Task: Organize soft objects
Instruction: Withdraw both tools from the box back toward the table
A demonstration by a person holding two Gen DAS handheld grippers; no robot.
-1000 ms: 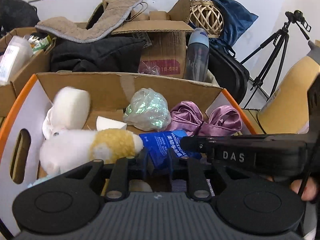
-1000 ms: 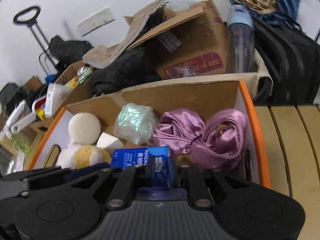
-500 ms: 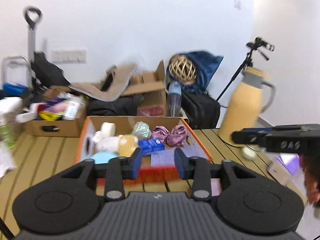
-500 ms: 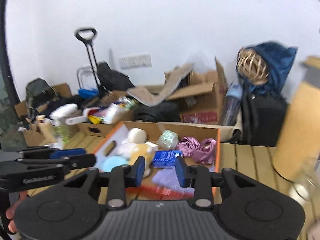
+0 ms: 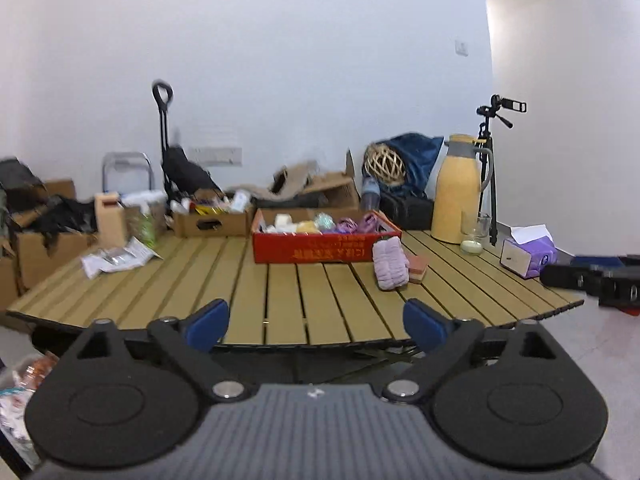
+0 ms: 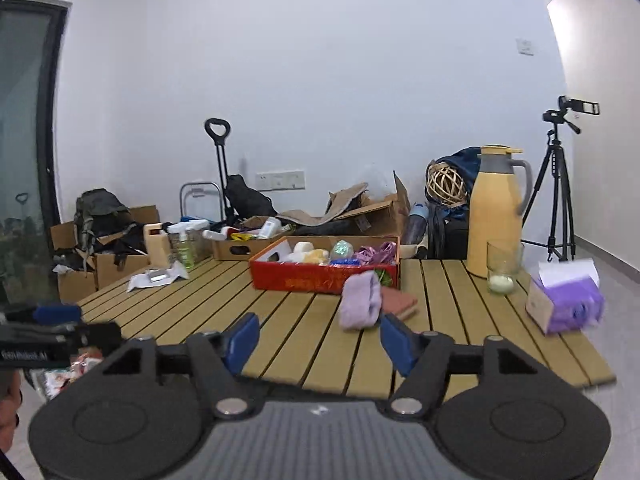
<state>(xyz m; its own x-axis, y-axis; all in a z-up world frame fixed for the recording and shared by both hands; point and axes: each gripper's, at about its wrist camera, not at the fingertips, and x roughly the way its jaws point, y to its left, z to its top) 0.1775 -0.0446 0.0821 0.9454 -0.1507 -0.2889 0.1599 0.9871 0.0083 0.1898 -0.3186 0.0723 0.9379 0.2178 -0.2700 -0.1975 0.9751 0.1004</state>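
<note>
A red cardboard box [image 5: 326, 248] [image 6: 320, 278] stands at the back of the slatted wooden table [image 5: 296, 296] [image 6: 304, 332]. It holds a white and yellow plush, a green shiny ball, purple satin cloth and a blue tissue pack. A lilac folded cloth [image 5: 390, 264] [image 6: 360, 300] and a pink sponge [image 5: 418, 268] [image 6: 398, 302] lie on the table in front of the box. My left gripper [image 5: 316, 322] is open and empty, off the table's near edge. My right gripper [image 6: 318, 340] is open and empty, over the near edge.
A yellow thermos [image 5: 458, 196] [image 6: 496, 212], a glass [image 6: 502, 270] and a purple tissue box [image 5: 528, 256] [image 6: 564, 300] stand at the right. White packets [image 5: 116, 258] lie at the left. Cardboard boxes with clutter, a trolley and a tripod [image 6: 560, 184] stand behind the table.
Both grippers have pulled far back from inside the red box to the table's near edge, and both have opened wide. The blue tissue pack stays in the box.
</note>
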